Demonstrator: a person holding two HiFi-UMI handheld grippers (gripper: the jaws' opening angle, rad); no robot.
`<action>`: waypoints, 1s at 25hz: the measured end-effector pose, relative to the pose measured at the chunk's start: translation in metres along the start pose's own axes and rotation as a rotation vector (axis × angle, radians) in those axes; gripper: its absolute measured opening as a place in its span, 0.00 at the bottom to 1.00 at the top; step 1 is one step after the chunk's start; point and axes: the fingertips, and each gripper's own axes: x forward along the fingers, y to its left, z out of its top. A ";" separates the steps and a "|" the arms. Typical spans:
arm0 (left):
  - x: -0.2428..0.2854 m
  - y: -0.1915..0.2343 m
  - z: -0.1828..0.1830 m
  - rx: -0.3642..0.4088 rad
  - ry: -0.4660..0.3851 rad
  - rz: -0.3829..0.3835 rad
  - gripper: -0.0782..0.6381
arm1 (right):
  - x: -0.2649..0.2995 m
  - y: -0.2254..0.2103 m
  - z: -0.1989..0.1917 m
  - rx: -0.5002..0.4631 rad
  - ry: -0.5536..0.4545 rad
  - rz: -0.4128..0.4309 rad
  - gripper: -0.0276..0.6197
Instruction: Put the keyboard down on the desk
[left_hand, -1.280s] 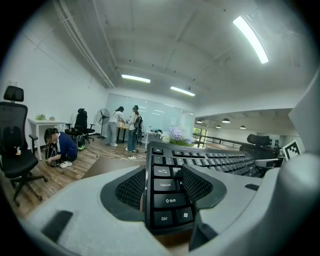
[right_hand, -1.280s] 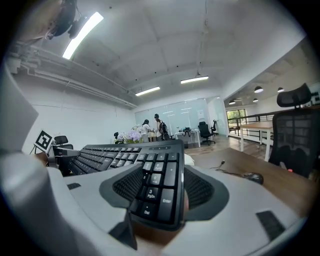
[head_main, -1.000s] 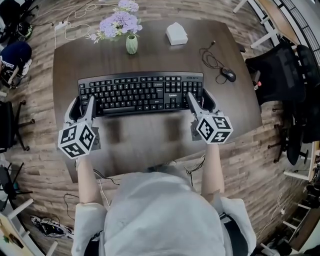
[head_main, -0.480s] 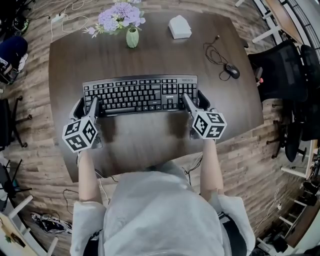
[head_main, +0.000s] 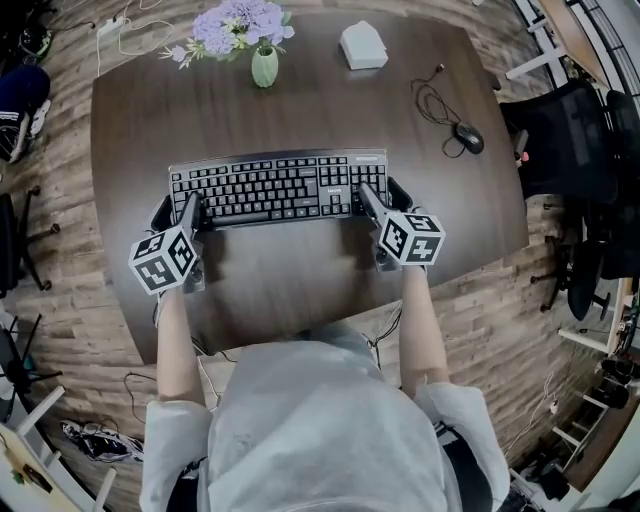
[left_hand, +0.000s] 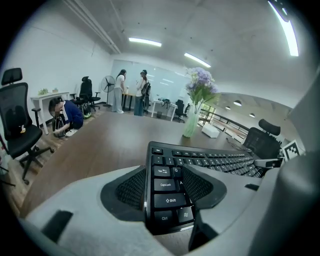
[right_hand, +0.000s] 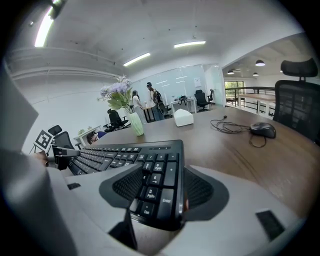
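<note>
The left gripper (head_main: 176, 212) has its jaws clamped on the Shift-key end of the flat black plastic keyboard (head_main: 275, 187). The keyboard spans level between both sets of jaws, low over the dark brown wooden table (head_main: 300, 110); whether it touches cannot be told. The right gripper (head_main: 378, 198) has its jaws clamped on the number-pad end, with a black corded mouse (head_main: 469, 138) well beyond them.

The left gripper (head_main: 176, 208) and right gripper (head_main: 382, 196) hide both ends of the keyboard (head_main: 277, 187) from above.
</note>
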 end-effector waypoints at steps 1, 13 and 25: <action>0.002 0.000 -0.002 -0.004 0.006 -0.001 0.43 | 0.002 -0.001 -0.002 0.004 0.007 -0.001 0.43; 0.018 0.013 -0.021 -0.031 0.071 0.020 0.43 | 0.027 -0.003 -0.023 0.019 0.080 0.002 0.43; 0.023 0.018 -0.032 -0.057 0.076 0.019 0.43 | 0.033 -0.003 -0.026 0.004 0.116 -0.012 0.43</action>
